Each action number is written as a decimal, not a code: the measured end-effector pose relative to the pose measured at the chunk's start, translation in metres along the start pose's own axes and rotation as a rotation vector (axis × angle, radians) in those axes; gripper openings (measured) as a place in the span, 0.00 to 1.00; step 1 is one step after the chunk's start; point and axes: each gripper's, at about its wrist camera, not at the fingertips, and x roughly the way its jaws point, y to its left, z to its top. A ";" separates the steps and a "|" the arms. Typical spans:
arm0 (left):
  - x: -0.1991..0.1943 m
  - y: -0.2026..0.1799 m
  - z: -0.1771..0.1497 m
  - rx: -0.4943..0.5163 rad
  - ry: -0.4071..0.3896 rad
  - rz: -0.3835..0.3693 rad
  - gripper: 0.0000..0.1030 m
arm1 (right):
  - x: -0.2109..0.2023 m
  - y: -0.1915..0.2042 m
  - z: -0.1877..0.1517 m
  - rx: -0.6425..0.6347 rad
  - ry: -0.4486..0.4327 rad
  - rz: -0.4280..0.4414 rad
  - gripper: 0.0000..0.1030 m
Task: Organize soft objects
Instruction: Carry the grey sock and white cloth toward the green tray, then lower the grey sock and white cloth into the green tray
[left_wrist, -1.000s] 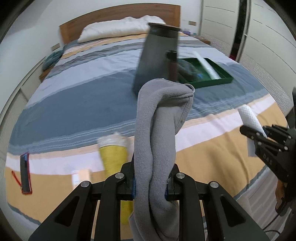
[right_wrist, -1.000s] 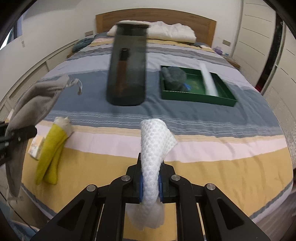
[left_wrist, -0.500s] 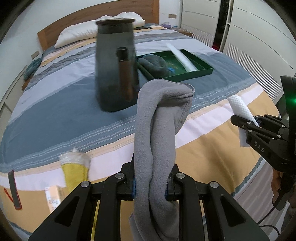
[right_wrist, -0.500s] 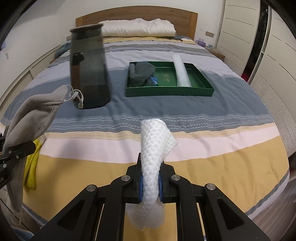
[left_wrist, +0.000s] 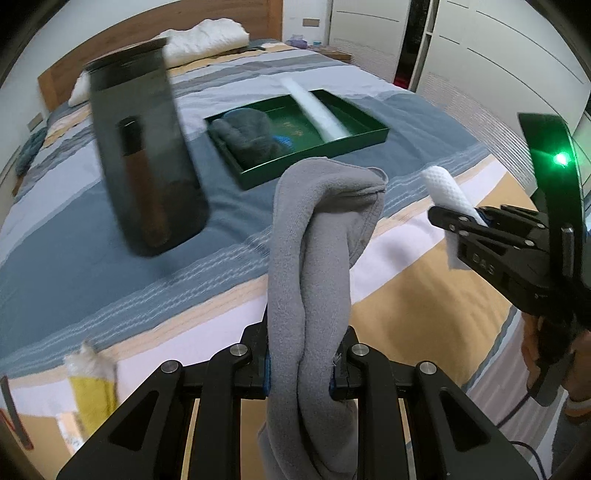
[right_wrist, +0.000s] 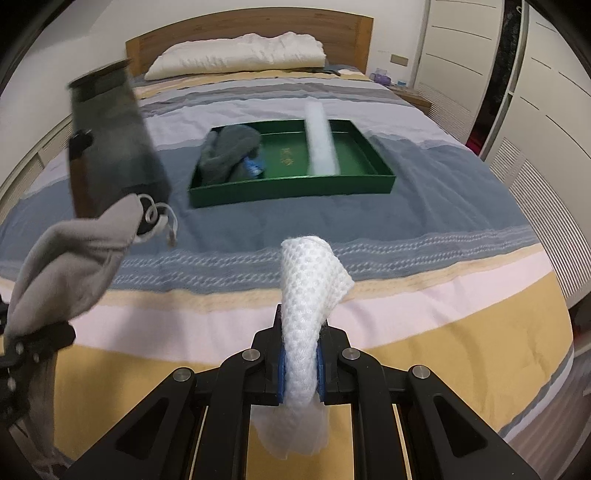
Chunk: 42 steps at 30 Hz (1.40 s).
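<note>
My left gripper (left_wrist: 301, 373) is shut on a grey fleece cloth (left_wrist: 317, 258) that stands up between its jaws and hangs below them. My right gripper (right_wrist: 300, 369) is shut on a white waffle-weave cloth (right_wrist: 308, 291). Each gripper shows in the other's view: the right gripper (left_wrist: 452, 221) with the white waffle-weave cloth (left_wrist: 445, 192) at the right, the grey fleece cloth (right_wrist: 70, 258) at the left. Ahead on the bed lies a green tray (right_wrist: 373, 162) holding a dark grey cloth (right_wrist: 229, 151) and a white roll (right_wrist: 321, 140). Both grippers hover over the bed's near edge.
A tall dark translucent container (left_wrist: 144, 155) with a brown bottle inside stands left of the green tray (left_wrist: 369, 138). A yellow cloth (left_wrist: 92, 391) lies at the near left of the striped bed (right_wrist: 406, 236). Pillows sit by the headboard (right_wrist: 236, 33); white wardrobes (right_wrist: 535, 74) stand at the right.
Both grippers have travelled sideways along the bed with their cloths held, bringing the tray and container nearer and more central. The yellow cloth has slid toward the left edge of the left wrist view.
</note>
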 end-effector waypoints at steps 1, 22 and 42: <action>0.003 -0.003 0.005 0.003 -0.002 -0.004 0.17 | 0.004 -0.005 0.004 0.003 -0.002 -0.005 0.11; 0.064 0.009 0.167 -0.210 -0.143 0.031 0.17 | 0.084 -0.062 0.127 -0.047 -0.107 -0.085 0.11; 0.168 0.027 0.244 -0.337 -0.134 0.105 0.17 | 0.218 -0.065 0.204 -0.156 -0.081 -0.088 0.12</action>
